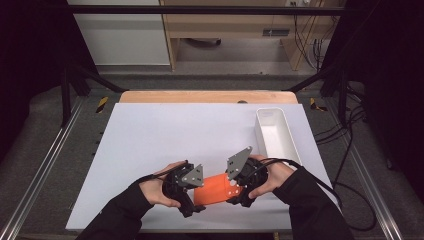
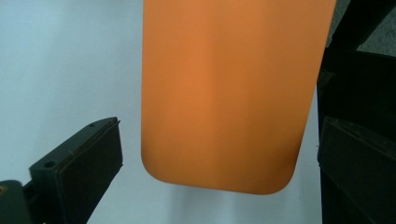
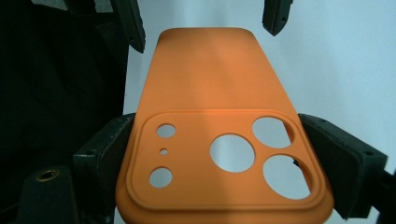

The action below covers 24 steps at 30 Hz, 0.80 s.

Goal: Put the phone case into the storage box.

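High view: we see the orange phone case [image 1: 216, 189] at about 6 o'clock on the white bench [image 1: 165, 135], held between our two hands, with the empty white tray [image 1: 292, 142] off at 3 o'clock. In the right gripper view, the right gripper [image 3: 224, 163] has its fingers [image 3: 100, 154] pinching the case's camera end by its two long edges, so we judge the pick-up done. The left gripper [image 2: 212, 163] has its fingers [image 2: 84, 163] spread either side of the plain end, not yet touching, so the second hold, and whatever follows it, is left. The case's inside is turned away from us, and the left gripper view blurs its surface. Whether the case rests on the bench or hangs just above it, we cannot tell.
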Tool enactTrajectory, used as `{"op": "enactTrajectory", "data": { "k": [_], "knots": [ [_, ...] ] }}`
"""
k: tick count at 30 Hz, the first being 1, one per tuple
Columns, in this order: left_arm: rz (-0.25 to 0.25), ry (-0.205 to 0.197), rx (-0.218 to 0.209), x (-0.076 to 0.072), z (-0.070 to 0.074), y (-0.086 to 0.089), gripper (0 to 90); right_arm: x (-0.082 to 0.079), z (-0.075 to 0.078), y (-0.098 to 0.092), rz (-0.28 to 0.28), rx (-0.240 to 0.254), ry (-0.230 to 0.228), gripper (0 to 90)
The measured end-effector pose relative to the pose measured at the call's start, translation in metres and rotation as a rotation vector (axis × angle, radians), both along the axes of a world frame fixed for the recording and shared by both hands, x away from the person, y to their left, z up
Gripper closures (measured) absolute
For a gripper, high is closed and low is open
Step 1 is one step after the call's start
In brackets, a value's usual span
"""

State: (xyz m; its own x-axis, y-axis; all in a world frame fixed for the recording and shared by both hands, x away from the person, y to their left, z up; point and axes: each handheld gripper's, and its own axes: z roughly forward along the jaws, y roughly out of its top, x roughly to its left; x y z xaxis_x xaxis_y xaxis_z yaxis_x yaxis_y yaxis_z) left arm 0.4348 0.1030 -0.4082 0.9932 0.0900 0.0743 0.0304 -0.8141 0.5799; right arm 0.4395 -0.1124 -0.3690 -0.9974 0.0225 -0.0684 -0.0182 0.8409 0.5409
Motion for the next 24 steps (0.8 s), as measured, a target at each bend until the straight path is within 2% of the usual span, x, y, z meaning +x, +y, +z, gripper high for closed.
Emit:
{"op": "enactTrajectory", "data": {
  "k": [10,24],
  "knots": [
    [-0.027,-0.004,0.046,0.002,0.000,-0.017,0.0,0.000,-0.002,0.005,0.006,-0.023,0.002,16.1],
    [-0.052,0.000,0.117,0.003,-0.003,-0.031,0.0,-0.001,-0.002,0.007,0.017,-0.030,0.000,16.1]
  ]
}}
